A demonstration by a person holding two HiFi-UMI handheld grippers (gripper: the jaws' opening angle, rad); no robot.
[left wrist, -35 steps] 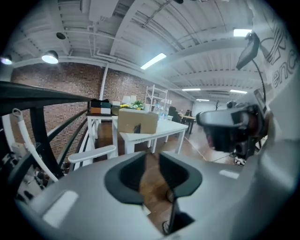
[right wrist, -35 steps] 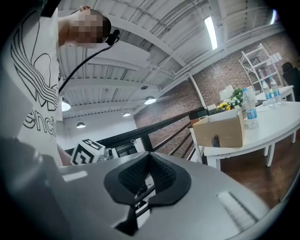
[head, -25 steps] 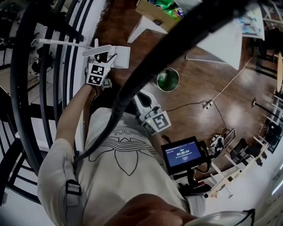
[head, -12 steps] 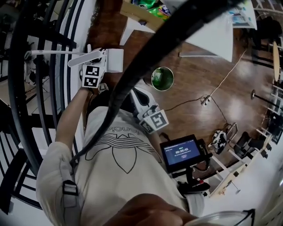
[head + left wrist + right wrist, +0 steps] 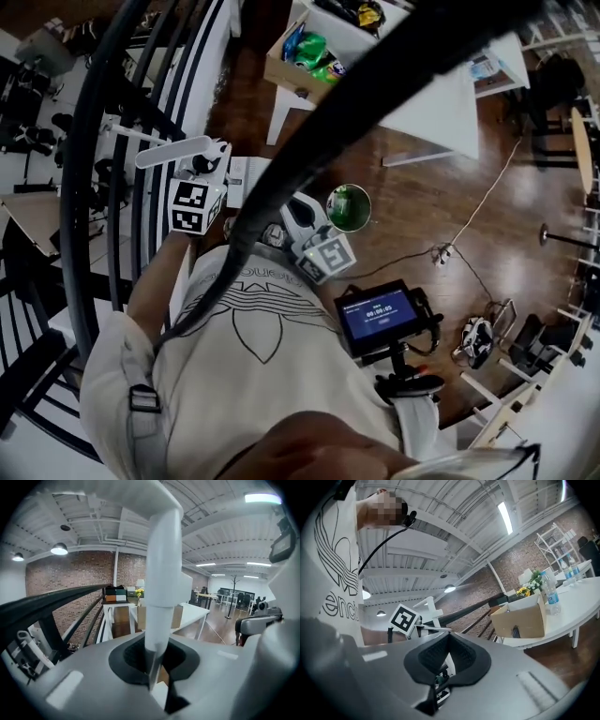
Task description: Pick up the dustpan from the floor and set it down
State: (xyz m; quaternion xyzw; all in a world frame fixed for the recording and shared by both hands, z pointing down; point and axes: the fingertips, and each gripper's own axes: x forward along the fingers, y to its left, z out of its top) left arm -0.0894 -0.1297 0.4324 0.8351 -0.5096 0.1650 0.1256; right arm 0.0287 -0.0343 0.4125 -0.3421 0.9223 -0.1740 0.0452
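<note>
**Item: dustpan (image 5: 173, 151), white, long handle.** It is off the floor, held up beside the railing (image 5: 67, 216). The left gripper view shows its handle (image 5: 161, 573) rising straight out of the jaws and broadening at the top. A white panel just right of the gripper in the head view is probably the pan, but a black strap close to the camera half covers it.

**Surroundings, edges**
- Left: the black railing with slanted bars runs close along the person's left arm, with little room on that side.
- Upper right: a white table (image 5: 441, 103) carries an open cardboard box (image 5: 281, 70) at its near corner.
- Centre: a green bucket (image 5: 349, 208) stands on the floor just beyond the right gripper.
- Right: the wooden floor (image 5: 487, 206) lies open, crossed by a thin pale cable (image 5: 478, 202).

**Left gripper (image 5: 208, 157)**
- The jaws (image 5: 157, 667) are pinched on the dustpan handle, which is clamped low between the dark pads.
- The arm reaches forward alongside the railing, and the marker cube faces the camera.

**Right gripper (image 5: 298, 211)**
- The jaws (image 5: 443, 667) are pressed together with nothing between them.
- It is held close to the chest, near the bucket and well apart from the dustpan.

**Other:** a small lit screen (image 5: 380, 316) is mounted at the person's waist
</note>
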